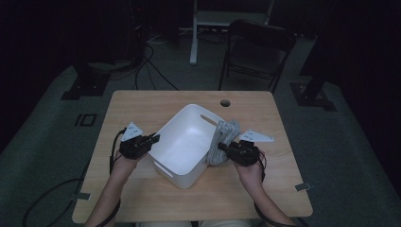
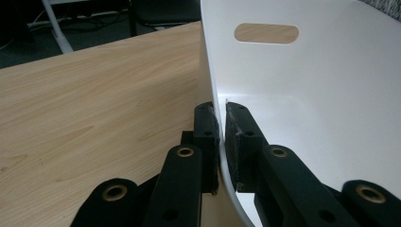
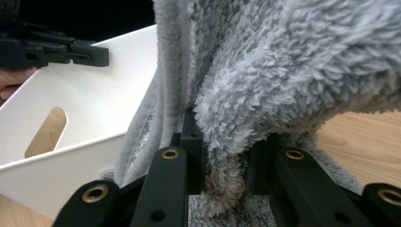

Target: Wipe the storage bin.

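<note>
Putting a soft grey cloth into a tilted white bin

The left tool (image 1: 152, 140) is clamping the thin wall of the white bin (image 1: 182, 142) and is keeping it tipped on the tabletop (image 1: 142, 106). The right tool (image 3: 222, 156) is pinching a fold of the grey fleece cloth (image 1: 223, 139), which is hanging against the bin's right rim. The cloth seems light, limp and not slippery, so a grip on a thick fold is good. The bin's plastic wall looks smooth and stiff. The bin's mouth is giving wide room; the rim edge may catch the cloth.
</note>
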The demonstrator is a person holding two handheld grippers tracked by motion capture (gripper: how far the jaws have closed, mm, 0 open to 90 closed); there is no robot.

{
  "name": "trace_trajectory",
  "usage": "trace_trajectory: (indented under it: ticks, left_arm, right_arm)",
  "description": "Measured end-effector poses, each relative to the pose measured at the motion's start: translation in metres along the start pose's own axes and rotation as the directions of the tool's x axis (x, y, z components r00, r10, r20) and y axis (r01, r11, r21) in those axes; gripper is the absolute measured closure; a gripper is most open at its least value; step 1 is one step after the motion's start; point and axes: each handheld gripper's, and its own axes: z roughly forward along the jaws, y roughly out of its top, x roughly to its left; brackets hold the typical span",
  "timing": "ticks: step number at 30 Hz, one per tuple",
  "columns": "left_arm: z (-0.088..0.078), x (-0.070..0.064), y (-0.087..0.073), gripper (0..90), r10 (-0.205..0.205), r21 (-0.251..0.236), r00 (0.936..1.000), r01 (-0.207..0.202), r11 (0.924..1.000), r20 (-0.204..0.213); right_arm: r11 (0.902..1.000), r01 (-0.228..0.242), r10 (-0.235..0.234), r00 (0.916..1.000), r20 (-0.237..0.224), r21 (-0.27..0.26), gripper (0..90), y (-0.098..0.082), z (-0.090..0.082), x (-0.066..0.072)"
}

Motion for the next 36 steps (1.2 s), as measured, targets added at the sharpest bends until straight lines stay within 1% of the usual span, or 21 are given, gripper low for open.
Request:
trace_trajectory:
  ticks: [2, 4, 5, 8, 10, 13, 15, 17, 20, 22, 24, 27, 30, 32, 33, 34, 36]
  left_arm:
    - [0.000, -0.001, 0.000, 83.6, 0.006, -0.002, 1.0000, -0.006, 1.0000, 0.005]
    - [0.000, -0.003, 0.001, 83.5, 0.022, 0.004, 0.9997, -0.022, 0.9997, 0.001]
    - [0.000, -0.004, 0.001, 83.5, 0.021, 0.004, 0.9998, -0.021, 0.9998, -0.003]
    - [0.000, -0.003, 0.001, 83.3, 0.018, 0.006, 0.9998, -0.018, 0.9998, 0.002]
    - [0.000, -0.003, 0.001, 83.3, 0.018, 0.006, 0.9998, -0.019, 0.9998, 0.005]
    - [0.001, -0.003, 0.001, 83.4, 0.018, 0.004, 0.9998, -0.018, 0.9998, 0.007]
    - [0.000, -0.004, 0.001, 83.3, 0.016, 0.002, 0.9998, -0.016, 0.9999, 0.009]
    - [0.000, -0.005, 0.001, 83.3, 0.028, 0.004, 0.9996, -0.028, 0.9996, 0.008]
    - [0.001, -0.006, 0.001, 83.2, 0.031, 0.004, 0.9995, -0.031, 0.9995, 0.002]
    - [0.001, -0.007, 0.002, 83.2, 0.036, 0.008, 0.9993, -0.036, 0.9993, -0.002]
    - [0.001, -0.007, 0.002, 83.1, 0.034, 0.009, 0.9994, -0.034, 0.9994, -0.001]
    - [0.001, -0.007, 0.002, 83.1, 0.033, 0.009, 0.9994, -0.033, 0.9994, -0.003]
    - [0.001, -0.007, 0.001, 83.1, 0.030, 0.007, 0.9995, -0.030, 0.9995, -0.010]
    - [0.001, -0.008, 0.001, 83.1, 0.027, 0.007, 0.9995, -0.027, 0.9996, -0.019]
    - [0.001, -0.008, 0.001, 83.1, 0.027, 0.007, 0.9995, -0.027, 0.9996, -0.019]
    - [0.001, -0.009, 0.002, 83.2, 0.024, 0.010, 0.9992, -0.023, 0.9997, -0.033]
    - [0.001, -0.010, 0.001, 83.4, 0.017, 0.009, 0.9988, -0.016, 0.9998, -0.045]
  right_arm:
    - [1.0000, 0.009, -0.009, 0.9999, 0.008, 0.001, 74.0, -0.001, 0.001, 0.001]
    - [0.9999, 0.011, -0.011, 0.9998, 0.015, 0.004, 74.0, -0.003, 0.002, 0.000]
    - [0.9999, 0.010, -0.010, 0.9997, 0.020, 0.004, 74.0, -0.004, 0.002, -0.001]
    - [1.0000, 0.002, -0.002, 0.9998, 0.019, 0.002, 74.0, -0.006, 0.003, -0.002]
    - [0.9999, 0.016, -0.016, 0.9994, 0.031, 0.006, 74.0, -0.008, 0.004, -0.002]
    - [0.9998, 0.012, -0.013, 0.9991, 0.040, 0.014, 74.1, -0.012, 0.007, -0.002]
    - [0.9991, 0.014, -0.016, 0.9988, 0.047, 0.039, 74.1, -0.017, 0.012, -0.002]
    - [0.9979, 0.002, -0.005, 0.9988, 0.049, 0.064, 74.1, -0.024, 0.017, -0.004]
    - [0.9951, -0.018, 0.013, 0.9986, 0.051, 0.097, 74.1, -0.031, 0.023, -0.010]
    - [0.9929, -0.023, 0.016, 0.9979, 0.063, 0.117, 74.1, -0.035, 0.028, -0.013]
    - [0.9897, -0.029, 0.019, 0.9969, 0.076, 0.140, 74.1, -0.040, 0.033, -0.017]
    - [0.9827, -0.046, 0.030, 0.9955, 0.089, 0.179, 74.2, -0.050, 0.041, -0.024]
    - [0.9724, -0.063, 0.042, 0.9943, 0.098, 0.224, 74.2, -0.059, 0.050, -0.030]
    - [0.9679, -0.085, 0.065, 0.9937, 0.092, 0.237, 74.1, -0.063, 0.053, -0.033]
    - [0.9672, -0.086, 0.065, 0.9937, 0.091, 0.239, 74.1, -0.062, 0.053, -0.033]
    - [0.9665, -0.081, 0.060, 0.9941, 0.091, 0.244, 74.1, -0.061, 0.052, -0.033]
    - [0.9697, -0.070, 0.052, 0.9952, 0.083, 0.234, 74.1, -0.057, 0.045, -0.030]
